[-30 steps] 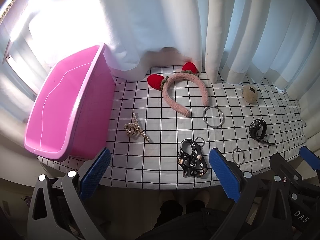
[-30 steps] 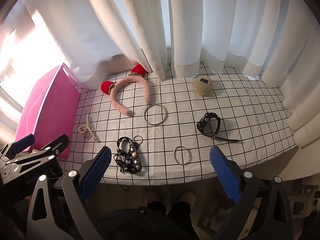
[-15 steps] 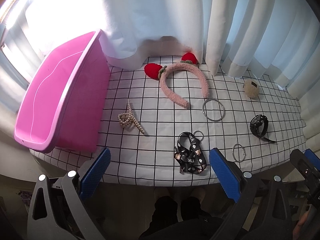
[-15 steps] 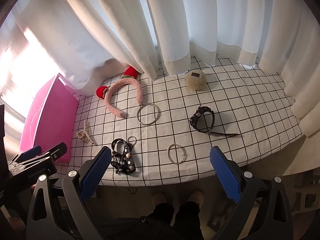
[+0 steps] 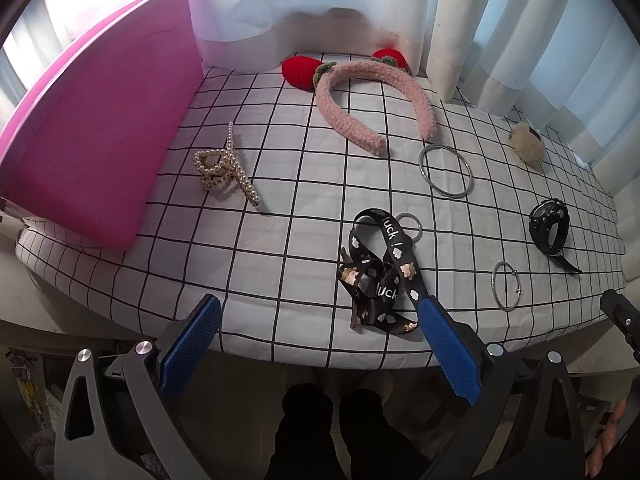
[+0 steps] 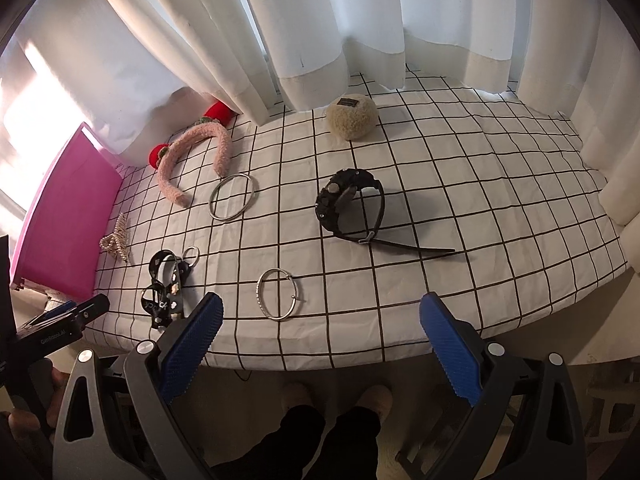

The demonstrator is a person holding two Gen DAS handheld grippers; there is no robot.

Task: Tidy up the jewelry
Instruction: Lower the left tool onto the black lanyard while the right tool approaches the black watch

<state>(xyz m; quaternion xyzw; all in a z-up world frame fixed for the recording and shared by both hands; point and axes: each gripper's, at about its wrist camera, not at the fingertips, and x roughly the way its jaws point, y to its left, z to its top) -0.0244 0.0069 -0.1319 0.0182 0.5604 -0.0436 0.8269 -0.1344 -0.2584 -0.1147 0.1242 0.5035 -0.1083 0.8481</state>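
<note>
Jewelry lies spread on a table with a white checked cloth (image 5: 280, 200). A pink bin (image 5: 100, 120) stands at the left. Beside it lies a pearl hair claw (image 5: 224, 168). A pink plush headband (image 5: 372, 92) with red strawberries lies at the back. A large silver bangle (image 5: 446, 172), a black printed lanyard (image 5: 380, 276), a small silver bracelet (image 6: 277, 294) and a black watch (image 6: 348, 204) lie nearer. My left gripper (image 5: 318, 338) is open and empty at the front edge by the lanyard. My right gripper (image 6: 320, 342) is open and empty, near the bracelet.
A beige fuzzy ball (image 6: 351, 117) sits at the back by white curtains (image 6: 320, 20) that hang onto the table's far edge. The person's legs (image 6: 328, 440) stand below the front edge. The left gripper also shows in the right wrist view (image 6: 60, 320).
Both grippers have moved forward and lower toward the table; the objects look larger. Nothing on the table has moved.
</note>
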